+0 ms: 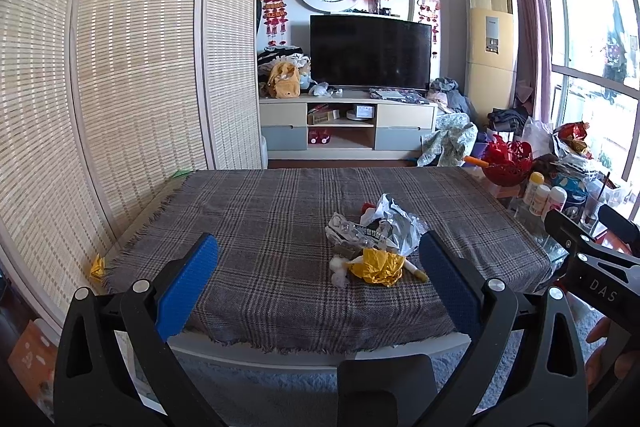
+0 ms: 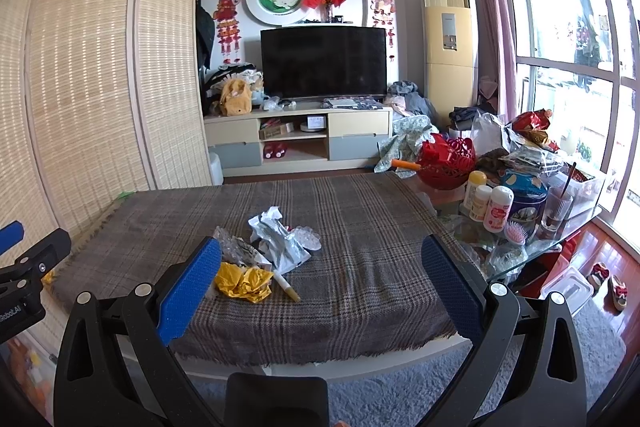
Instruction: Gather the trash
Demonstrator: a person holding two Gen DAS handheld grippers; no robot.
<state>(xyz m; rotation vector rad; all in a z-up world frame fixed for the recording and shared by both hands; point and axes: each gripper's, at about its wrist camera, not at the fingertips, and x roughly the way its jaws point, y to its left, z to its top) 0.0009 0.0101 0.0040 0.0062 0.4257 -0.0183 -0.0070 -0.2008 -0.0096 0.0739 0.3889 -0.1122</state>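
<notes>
A small heap of trash point(image 2: 264, 259) lies near the middle of a plaid-covered table point(image 2: 360, 291) — crumpled gold foil point(image 2: 242, 283), silvery wrappers point(image 2: 280, 243) and a pen-like stick point(image 2: 286, 287) angled toward the near right. Both the left gripper point(image 1: 318, 279) and right gripper point(image 2: 320, 283) hover at the near edge, jaws spread wide, empty. Bottles point(image 2: 490, 205) crowd a glass side table on the right.

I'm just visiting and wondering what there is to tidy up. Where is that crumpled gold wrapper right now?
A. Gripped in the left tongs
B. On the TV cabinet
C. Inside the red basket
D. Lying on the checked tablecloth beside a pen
D: the gold wrapper lies on the checked tablecloth next to the pen, and both tongs, left and right, are open with nothing held.
</notes>
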